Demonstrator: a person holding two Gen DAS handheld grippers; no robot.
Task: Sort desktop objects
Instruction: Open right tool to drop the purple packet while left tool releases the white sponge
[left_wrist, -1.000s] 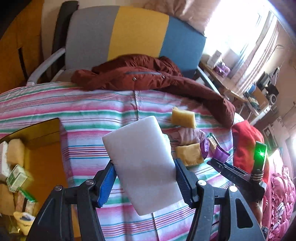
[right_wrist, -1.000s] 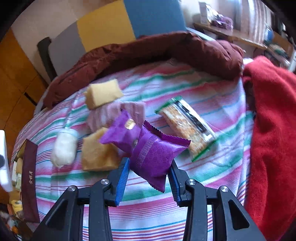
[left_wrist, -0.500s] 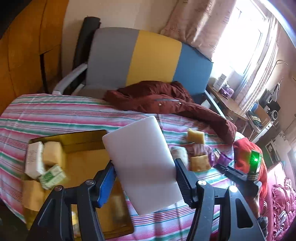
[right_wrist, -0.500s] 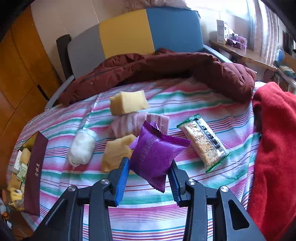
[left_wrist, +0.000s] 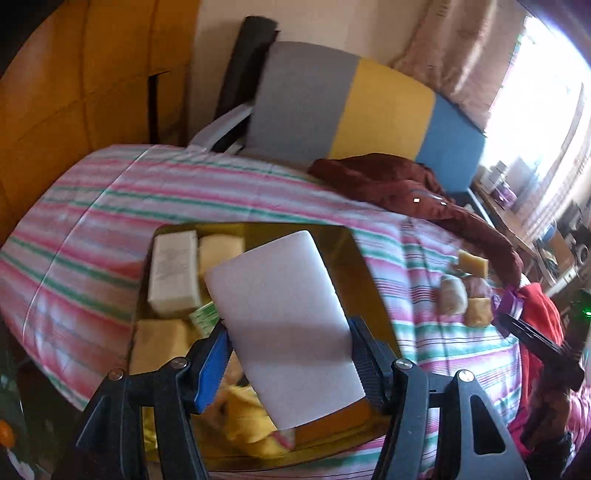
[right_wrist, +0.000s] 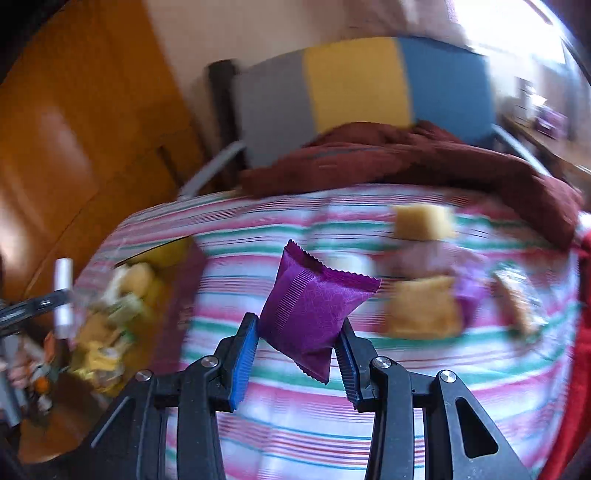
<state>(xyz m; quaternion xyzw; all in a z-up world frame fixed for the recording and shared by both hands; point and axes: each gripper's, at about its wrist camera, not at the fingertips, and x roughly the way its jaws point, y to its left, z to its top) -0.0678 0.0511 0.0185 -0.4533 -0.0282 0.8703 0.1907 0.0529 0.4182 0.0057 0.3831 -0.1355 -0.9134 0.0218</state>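
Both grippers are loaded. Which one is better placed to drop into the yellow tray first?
Left. The left gripper holds the white block directly over the yellow tray. The right gripper, holding the purple packet, is over the striped cloth, beside the tray.

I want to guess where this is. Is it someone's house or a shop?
Most likely a room in someone's home. A striped cloth covers the table, a dark red jacket lies by a colourful chair, and curtains hang at a sunny window.

The left gripper (left_wrist: 290, 356) clamps a white block (left_wrist: 284, 321) above the yellow box (left_wrist: 369, 280); the right gripper (right_wrist: 295, 345), right of that box, pinches a purple packet (right_wrist: 314, 306).
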